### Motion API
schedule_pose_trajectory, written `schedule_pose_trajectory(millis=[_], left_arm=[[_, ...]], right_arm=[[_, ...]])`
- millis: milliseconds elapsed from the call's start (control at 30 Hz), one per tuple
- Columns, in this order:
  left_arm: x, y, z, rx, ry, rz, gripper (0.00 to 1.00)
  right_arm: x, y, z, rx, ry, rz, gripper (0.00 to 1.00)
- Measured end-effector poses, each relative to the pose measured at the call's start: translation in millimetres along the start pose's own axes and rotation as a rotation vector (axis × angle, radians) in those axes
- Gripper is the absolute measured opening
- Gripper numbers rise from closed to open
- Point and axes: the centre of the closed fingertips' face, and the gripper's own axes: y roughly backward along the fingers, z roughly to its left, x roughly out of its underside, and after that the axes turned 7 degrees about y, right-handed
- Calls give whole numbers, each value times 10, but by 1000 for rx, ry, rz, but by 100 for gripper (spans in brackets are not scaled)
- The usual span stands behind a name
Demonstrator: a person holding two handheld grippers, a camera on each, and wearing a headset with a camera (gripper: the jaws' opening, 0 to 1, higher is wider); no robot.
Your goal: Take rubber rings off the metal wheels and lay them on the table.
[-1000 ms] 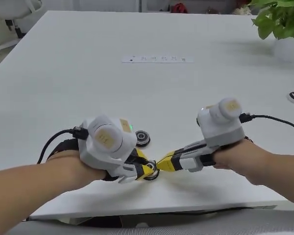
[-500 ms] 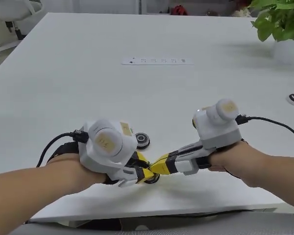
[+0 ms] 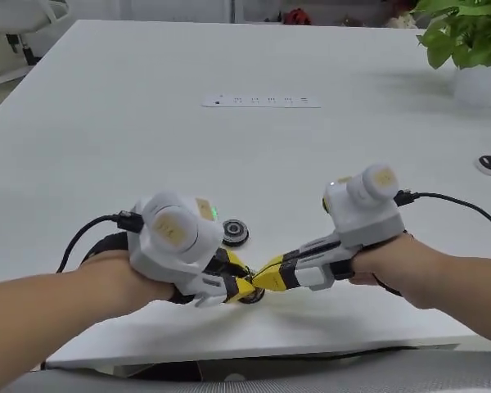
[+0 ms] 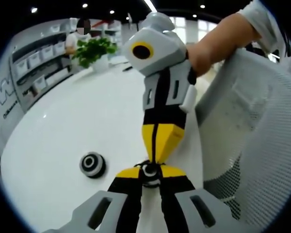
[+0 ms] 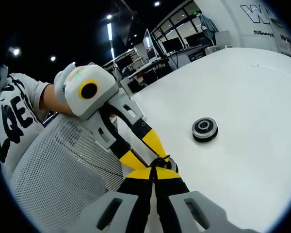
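The left tool point(image 4: 149, 173) has its jaws narrowed on a small metal wheel point(image 4: 149, 171), holding it between the yellow tips. The right tool point(image 5: 153, 174) meets it tip to tip, its jaws drawn together on what looks like the thin rubber ring point(image 5: 163, 158) at the wheel's rim. A second wheel point(image 3: 235, 232) lies flat on the tabletop point(image 3: 254, 155), just beyond the left tool and apart from both tips.

The main risk is the pinch. The ring is thin and the right tool seems to catch little of it, so a pull could let it slip free and snap back onto the wheel. The left tool grips a small, hard, round part, so a sideways tug from the right tool could twist the wheel out of its jaws. Both tools work close to the tabletop's near edge, so a wheel that pops loose could roll off. The tips are also close enough to knock each other and spoil both grips.

In the head view the left tool's body covers most of the wheel. In the gripper views the ring is a faint dark loop, and it is unclear how much of it has left the groove. The second wheel has a dark outer band, probably its own ring.
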Motion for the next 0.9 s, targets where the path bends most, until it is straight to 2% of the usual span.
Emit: schedule_pose_trajectory(millis=[100,233,400,633,733,900], left_arm=[[-2,12,1,4,-12,5,16],[-14,59,-30,36,5,-1,21],[-76,143,-50,50,-2,-14,23],[-174,271,-101,71,26,-53,33],[-256,367,-75,61,41,-92,38],[-318,504,-28,48,55,-126,41]], right_arm=[[-17,7,22,2,-1,-5,0],[-30,15,35,3,-1,-9,0],[-49,9,76,-2,0,-12,0],[-96,35,94,0,1,-24,0],[-92,42,90,-5,-2,-21,0],[-118,44,122,-22,1,-21,0]])
